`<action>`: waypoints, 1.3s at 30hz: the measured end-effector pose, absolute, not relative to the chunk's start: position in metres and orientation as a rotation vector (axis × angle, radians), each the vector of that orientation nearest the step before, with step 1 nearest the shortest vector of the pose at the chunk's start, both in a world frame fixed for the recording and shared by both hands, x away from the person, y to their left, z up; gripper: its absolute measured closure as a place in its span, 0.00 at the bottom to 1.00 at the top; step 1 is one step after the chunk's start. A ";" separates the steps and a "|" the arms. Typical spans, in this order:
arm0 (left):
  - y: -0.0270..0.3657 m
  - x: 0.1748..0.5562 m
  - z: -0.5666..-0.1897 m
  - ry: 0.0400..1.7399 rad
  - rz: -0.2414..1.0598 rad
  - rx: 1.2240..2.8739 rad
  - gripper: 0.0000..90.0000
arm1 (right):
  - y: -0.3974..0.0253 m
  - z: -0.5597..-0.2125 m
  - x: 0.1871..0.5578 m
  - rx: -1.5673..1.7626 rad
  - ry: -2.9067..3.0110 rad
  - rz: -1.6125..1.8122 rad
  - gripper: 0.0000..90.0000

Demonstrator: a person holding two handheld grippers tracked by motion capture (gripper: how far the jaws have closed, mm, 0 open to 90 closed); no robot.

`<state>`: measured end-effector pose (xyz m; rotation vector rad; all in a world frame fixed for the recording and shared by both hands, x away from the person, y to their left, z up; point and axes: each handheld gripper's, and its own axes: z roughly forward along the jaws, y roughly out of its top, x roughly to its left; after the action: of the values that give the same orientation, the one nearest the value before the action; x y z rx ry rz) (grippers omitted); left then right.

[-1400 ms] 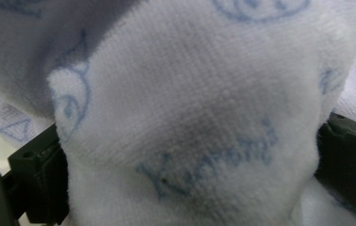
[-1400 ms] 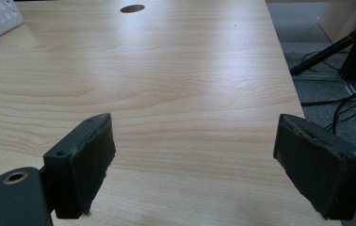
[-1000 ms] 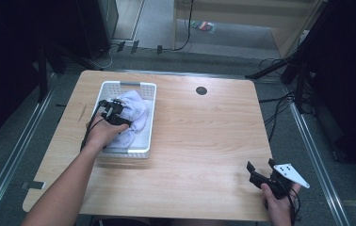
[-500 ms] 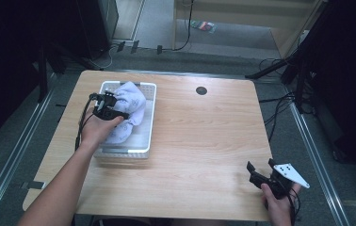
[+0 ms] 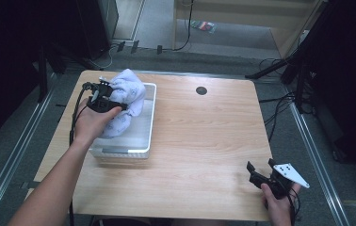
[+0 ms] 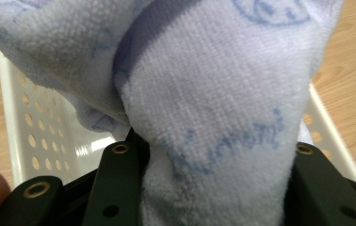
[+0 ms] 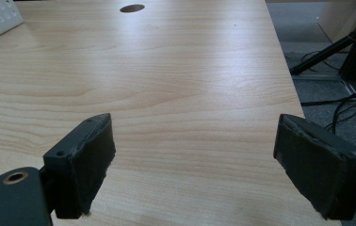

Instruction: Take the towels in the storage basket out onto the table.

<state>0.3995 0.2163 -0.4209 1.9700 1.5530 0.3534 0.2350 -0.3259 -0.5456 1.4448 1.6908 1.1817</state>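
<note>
A pale blue towel (image 5: 124, 101) is seen lifted higher out of the white basket (image 5: 149, 123) than a second ago, clamped between the jaws of the left hand-held gripper (image 5: 108, 96) and drawn toward the basket's far left corner — its lower folds, it appears, are yet to be cleared of the rim. The right hand-held gripper (image 5: 264, 178) is held unmoved near the surface's (image 5: 204, 141) right front corner, jaws apart — removal is judged under way.

My left forearm reaches forward from the bottom edge, its hand gripping my left tool (image 5: 101, 96), whose jaws are clamped tight. My right tool (image 5: 266, 175) sits low at the near right, jaws spread wide apart.
</note>
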 end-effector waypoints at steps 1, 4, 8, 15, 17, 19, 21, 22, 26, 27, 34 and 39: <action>0.215 0.399 -0.419 1.548 0.365 1.970 0.65 | -0.326 -0.546 0.235 1.448 1.690 1.182 0.15; 0.213 0.398 -0.412 1.530 0.368 1.972 0.64 | -0.326 -0.546 0.235 1.448 1.690 1.182 0.15; 0.208 0.395 -0.403 1.505 0.377 1.970 0.64 | -0.326 -0.546 0.235 1.449 1.690 1.183 0.15; 0.196 0.391 -0.387 1.459 0.391 1.995 0.64 | -0.326 -0.546 0.235 1.447 1.690 1.183 0.15; 0.192 0.389 -0.381 1.448 0.396 1.991 0.64 | -0.326 -0.546 0.235 1.447 1.690 1.182 0.15; 0.189 0.389 -0.377 1.434 0.400 1.993 0.64 | -0.326 -0.546 0.235 1.447 1.691 1.182 0.15; 0.186 0.389 -0.375 1.427 0.395 1.994 0.64 | -0.326 -0.546 0.235 1.447 1.690 1.183 0.15; 0.183 0.388 -0.374 1.428 0.388 1.995 0.64 | -0.326 -0.546 0.235 1.447 1.690 1.183 0.15; 0.176 0.388 -0.374 1.408 0.386 2.015 0.64 | -0.326 -0.546 0.235 1.447 1.690 1.182 0.15; 0.174 0.388 -0.374 1.408 0.381 2.013 0.64 | -0.326 -0.546 0.235 1.446 1.690 1.183 0.15; 0.155 0.390 -0.377 1.382 0.359 2.020 0.64 | -0.326 -0.546 0.235 1.445 1.691 1.183 0.15; 0.141 0.390 -0.377 1.358 0.341 2.033 0.64 | -0.325 -0.546 0.235 1.445 1.691 1.184 0.15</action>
<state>0.3898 0.1407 -0.3769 2.0332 1.3580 0.3414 0.2348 -0.3255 -0.5455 1.4446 1.6911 1.1839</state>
